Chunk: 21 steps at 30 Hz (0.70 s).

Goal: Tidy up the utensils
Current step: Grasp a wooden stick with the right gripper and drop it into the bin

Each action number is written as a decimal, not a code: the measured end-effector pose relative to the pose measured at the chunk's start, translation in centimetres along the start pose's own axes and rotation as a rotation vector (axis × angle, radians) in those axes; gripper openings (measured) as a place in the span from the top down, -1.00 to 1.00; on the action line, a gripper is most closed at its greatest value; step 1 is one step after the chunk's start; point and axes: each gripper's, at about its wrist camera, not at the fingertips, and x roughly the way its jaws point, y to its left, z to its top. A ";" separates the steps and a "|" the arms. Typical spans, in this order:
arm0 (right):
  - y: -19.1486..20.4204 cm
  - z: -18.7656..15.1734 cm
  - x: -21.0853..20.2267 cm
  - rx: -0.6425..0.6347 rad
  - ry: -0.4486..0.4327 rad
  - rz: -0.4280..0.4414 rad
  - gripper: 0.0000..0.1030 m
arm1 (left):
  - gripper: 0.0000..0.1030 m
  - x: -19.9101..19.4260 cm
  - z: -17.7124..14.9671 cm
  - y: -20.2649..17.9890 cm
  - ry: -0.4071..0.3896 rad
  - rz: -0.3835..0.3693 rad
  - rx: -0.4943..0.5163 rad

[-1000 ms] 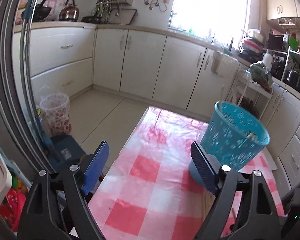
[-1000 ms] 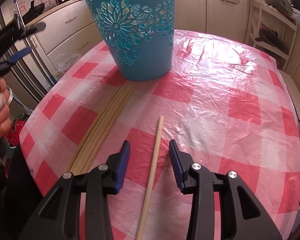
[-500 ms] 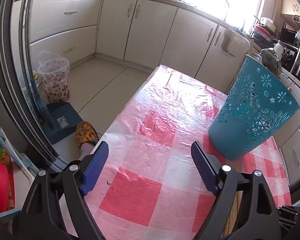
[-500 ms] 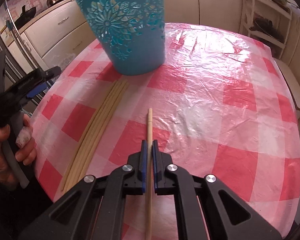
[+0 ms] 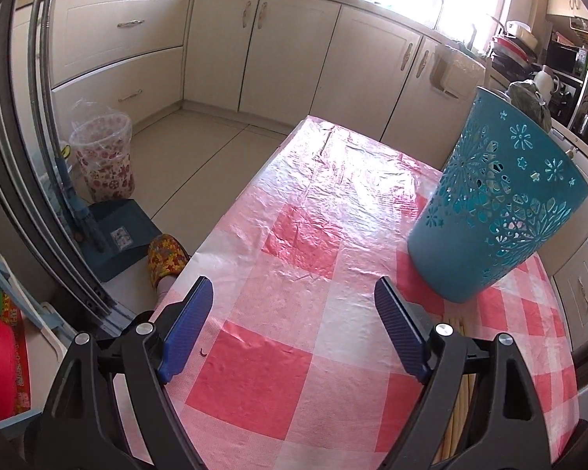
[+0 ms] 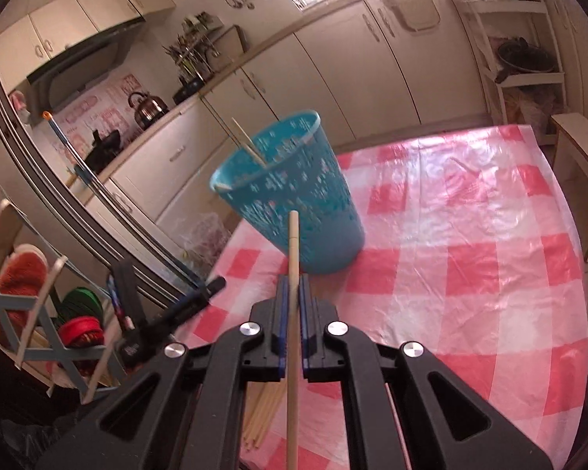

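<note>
Right wrist view: my right gripper (image 6: 291,325) fingers clamp a wooden chopstick (image 6: 293,274), raised before the teal basket (image 6: 290,192); left gripper (image 5: 294,329) gapes empty; a tilted chopstick could strike the rim

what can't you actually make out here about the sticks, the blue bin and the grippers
- Pile of pale wooden sticks on the checked tablecloth: count unclear; the left gripper covers them in the left wrist view, the right gripper in the right wrist view.
- Perforated blue plastic bin: motion-blurred in the right wrist view; its inside is mostly hidden by its wall.
- Held wooden stick: its near end is cut off by the bottom edge.
</note>
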 end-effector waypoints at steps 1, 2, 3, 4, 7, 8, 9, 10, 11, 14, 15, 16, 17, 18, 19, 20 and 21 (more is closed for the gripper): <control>0.5 0.9 -0.5 -0.003 -0.024 0.019 0.89 | -0.56 0.0 0.0 -0.1 0.002 0.001 0.003; 1.0 1.8 -0.8 -0.007 -0.048 0.038 0.89 | -0.56 0.1 0.0 -0.1 0.004 0.002 0.004; 1.5 2.8 -1.0 -0.011 -0.072 0.056 0.89 | -0.57 0.2 0.0 -0.1 0.007 0.002 0.004; 2.1 3.9 -1.0 -0.013 -0.099 0.074 0.89 | -0.57 0.2 0.0 -0.1 0.009 0.002 0.002; 3.4 7.3 -1.2 -0.023 -0.195 0.107 0.89 | -0.57 0.1 -0.1 0.0 0.006 0.001 -0.002; 4.0 8.6 -0.9 -0.029 -0.229 0.111 0.89 | -0.57 0.1 -0.1 0.0 0.004 0.001 -0.003; 4.6 9.8 -0.6 -0.036 -0.268 0.105 0.88 | -0.57 0.1 -0.1 0.1 0.004 0.001 -0.003; 5.2 10.7 -0.1 -0.045 -0.303 0.090 0.88 | -0.57 0.1 0.0 0.1 0.004 0.000 -0.003; 5.8 11.7 0.5 -0.049 -0.336 0.072 0.88 | -0.57 0.1 0.0 0.1 0.003 -0.002 -0.005; 6.4 14.2 2.7 -0.051 -0.429 0.000 0.88 | -0.57 0.1 0.0 0.2 0.002 -0.007 -0.011; 6.5 14.8 3.5 -0.053 -0.448 -0.023 0.88 | -0.57 0.1 0.0 0.3 0.002 -0.009 -0.013; 6.4 15.2 4.2 -0.058 -0.461 -0.052 0.88 | -0.58 0.1 0.0 0.4 0.002 -0.012 -0.016; 6.5 15.4 5.1 -0.068 -0.468 -0.080 0.88 | -0.58 0.0 0.0 0.4 0.001 -0.015 -0.018; 6.4 15.6 6.0 -0.077 -0.469 -0.107 0.88 | -0.58 0.0 0.0 0.5 0.001 -0.018 -0.020; 6.3 15.6 6.8 -0.085 -0.457 -0.128 0.88 | -0.58 0.1 0.0 0.5 0.002 -0.021 -0.022; 6.1 15.7 7.5 -0.090 -0.439 -0.145 0.88 | -0.58 0.1 0.0 0.6 0.003 -0.024 -0.024; 5.9 15.6 8.2 -0.094 -0.418 -0.158 0.88 | -0.58 0.1 0.0 0.6 0.003 -0.026 -0.024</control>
